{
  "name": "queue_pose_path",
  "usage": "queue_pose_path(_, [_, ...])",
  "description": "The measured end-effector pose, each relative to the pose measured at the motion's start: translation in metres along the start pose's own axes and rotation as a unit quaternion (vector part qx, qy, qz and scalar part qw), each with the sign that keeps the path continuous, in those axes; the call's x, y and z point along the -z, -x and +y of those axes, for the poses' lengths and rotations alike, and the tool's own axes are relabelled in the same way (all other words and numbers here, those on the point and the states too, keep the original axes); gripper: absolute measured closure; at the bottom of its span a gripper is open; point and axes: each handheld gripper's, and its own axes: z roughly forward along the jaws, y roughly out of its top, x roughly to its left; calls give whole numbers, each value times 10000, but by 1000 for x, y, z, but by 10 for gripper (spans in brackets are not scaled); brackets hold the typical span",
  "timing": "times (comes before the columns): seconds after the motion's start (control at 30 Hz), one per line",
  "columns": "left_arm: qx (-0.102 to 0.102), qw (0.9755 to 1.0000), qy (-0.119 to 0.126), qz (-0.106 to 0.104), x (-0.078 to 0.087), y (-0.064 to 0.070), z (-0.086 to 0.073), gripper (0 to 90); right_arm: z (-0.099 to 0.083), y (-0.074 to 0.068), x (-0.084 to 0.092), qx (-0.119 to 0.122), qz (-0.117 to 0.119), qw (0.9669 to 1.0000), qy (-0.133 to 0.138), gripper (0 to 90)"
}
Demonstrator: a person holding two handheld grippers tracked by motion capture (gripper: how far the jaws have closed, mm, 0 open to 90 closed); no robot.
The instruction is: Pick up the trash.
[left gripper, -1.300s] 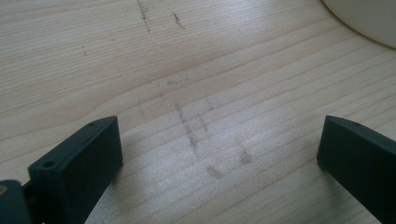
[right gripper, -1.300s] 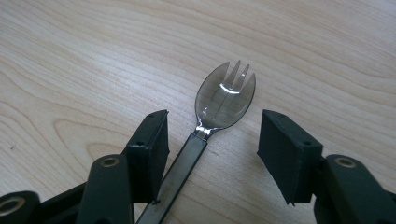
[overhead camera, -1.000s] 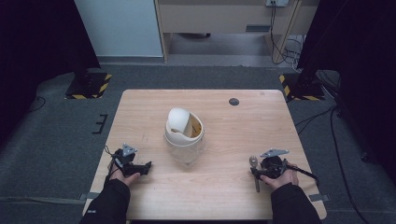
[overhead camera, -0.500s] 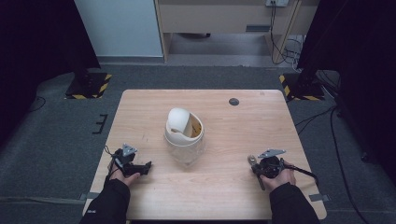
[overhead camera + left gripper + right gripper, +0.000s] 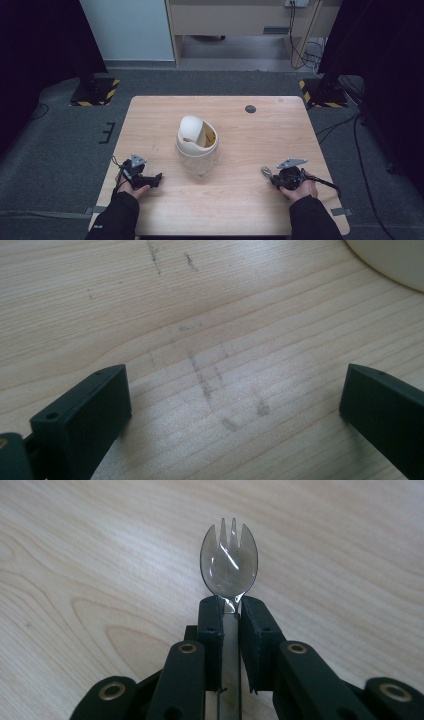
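A clear plastic spork (image 5: 229, 565) sticks out forward from my right gripper (image 5: 230, 605), just above the wood. Its jaws have just been closing and now clamp the spork's handle. In the high view that gripper (image 5: 274, 178) rests near the table's front right, with the spork's head (image 5: 265, 172) pointing left. My left gripper (image 5: 156, 178) rests at the front left, aimed right. Its jaws (image 5: 232, 405) stand wide apart over bare wood with nothing between them. A cream round container (image 5: 197, 145) with a tilted lid stands mid-table between the two grippers; its rim (image 5: 395, 260) shows in the left gripper view.
The wooden table (image 5: 240, 210) has a small dark round disc (image 5: 250, 108) near its far right side. Grey floor surrounds the table, with black stands and cables at both back corners.
The right gripper's jaws have drawn together onto the spork's handle. Both hands have stayed where they were, and the container has not moved.
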Motion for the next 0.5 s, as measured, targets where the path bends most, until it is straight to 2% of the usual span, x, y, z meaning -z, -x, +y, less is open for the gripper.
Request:
queue_pose_path(0.17, [6,10000,12,-19,0,0,0,0,5,3,12,-96,23,9986,520,800])
queue_pose_path(0.23, [13,10000,13,0,1,-1,1,18,7,4,18,-158,29,9965,826,799])
queue_pose_path(0.3, [27,10000,-24,6,2,-2,2,57,10,6,26,-248,58,9927,1178,799])
queue_pose_path(0.33, [27,10000,-24,6,2,-2,2,76,10,6,26,-248,58,9927,1178,799])
queue_pose_path(0.37, [111,9999,-71,8,4,-3,4,107,13,7,34,-303,61,9881,1510,799])
queue_pose_path(0.5, [203,9997,-74,-61,8,-2,8,174,17,8,48,-427,91,9789,1995,800])
